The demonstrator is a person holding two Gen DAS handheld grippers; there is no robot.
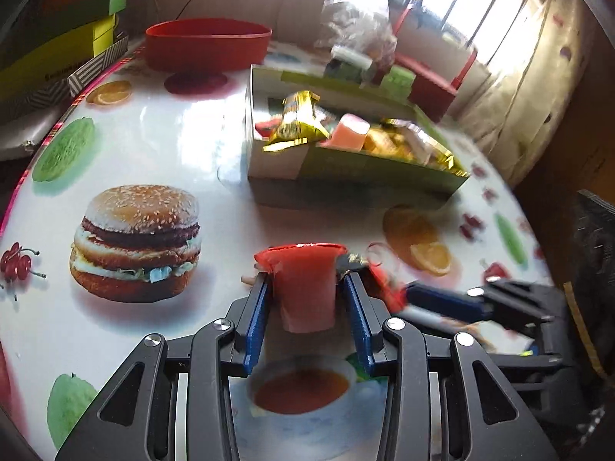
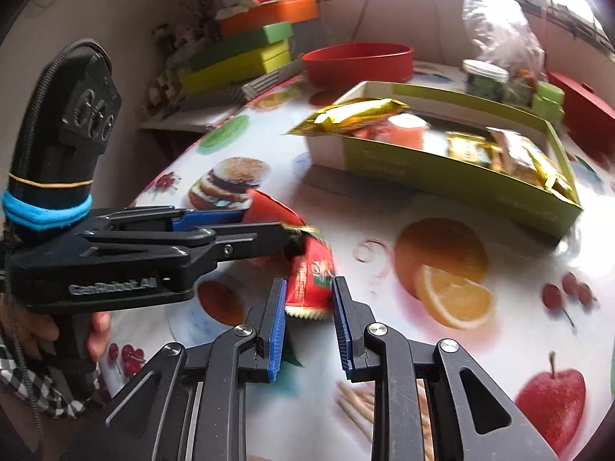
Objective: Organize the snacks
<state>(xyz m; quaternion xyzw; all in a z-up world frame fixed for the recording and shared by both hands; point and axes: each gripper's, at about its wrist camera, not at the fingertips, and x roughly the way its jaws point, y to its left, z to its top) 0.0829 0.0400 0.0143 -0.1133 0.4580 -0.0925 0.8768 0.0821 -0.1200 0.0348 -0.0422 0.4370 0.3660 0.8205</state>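
The left hand-held gripper (image 1: 305,288) is clamped on a red jelly cup (image 1: 305,288) just above the surface (image 1: 161,146), the right hand-held gripper (image 2: 309,292) pinches a red snack packet (image 2: 309,284) touching it, so either could be knocked loose before the green snack box (image 1: 346,176) ahead is reached.

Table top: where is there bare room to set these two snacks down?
Free: the printed tablecloth between the red oval bowl and the burger print, left of the green cardboard box. Also free: the orange-slice print area in front of the box. Crowded: inside the box, and behind it by the clear plastic bag.
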